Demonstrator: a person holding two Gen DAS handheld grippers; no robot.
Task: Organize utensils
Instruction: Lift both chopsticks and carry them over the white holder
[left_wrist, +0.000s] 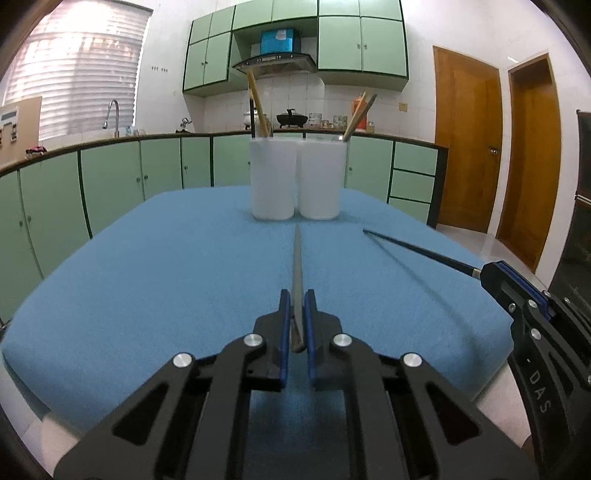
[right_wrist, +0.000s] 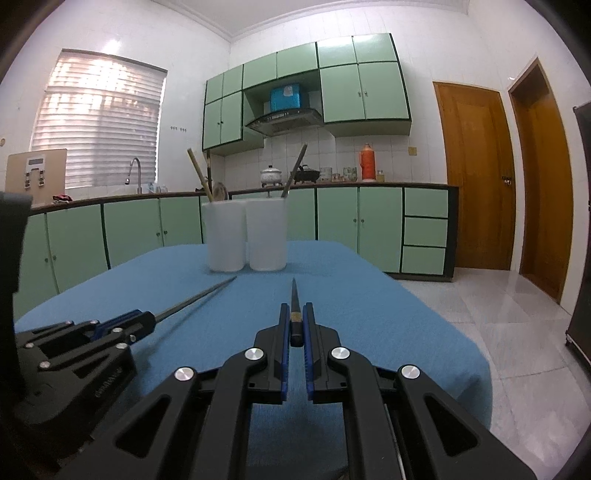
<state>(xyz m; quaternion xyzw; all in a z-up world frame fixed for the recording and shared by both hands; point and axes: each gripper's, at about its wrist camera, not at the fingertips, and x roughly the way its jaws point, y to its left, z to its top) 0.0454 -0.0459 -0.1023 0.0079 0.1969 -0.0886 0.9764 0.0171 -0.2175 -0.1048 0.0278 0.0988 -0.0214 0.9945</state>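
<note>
Pointing straight ahead at the two white cups (left_wrist: 295, 177), the grey chopstick (left_wrist: 296, 266) is lying clamped lengthwise in the left gripper (left_wrist: 296, 306), while the right gripper (right_wrist: 296, 317) is likewise clenching a black chopstick (right_wrist: 294, 295).

In the left wrist view we see the table (left_wrist: 147, 258) fill the middle of the frame, with two cups (left_wrist: 295, 181) side by side, touching, at its far centre. Utensils stand in both. Our left gripper (left_wrist: 296, 321) sits at bottom centre, a chopstick (left_wrist: 296, 266) between its fingers pointing toward the cups. Our right gripper (left_wrist: 491, 275) enters at lower right, its own chopstick (left_wrist: 417, 250) pointing to the upper left. Behind the table runs a counter (left_wrist: 147, 138), with cabinets above.
</note>
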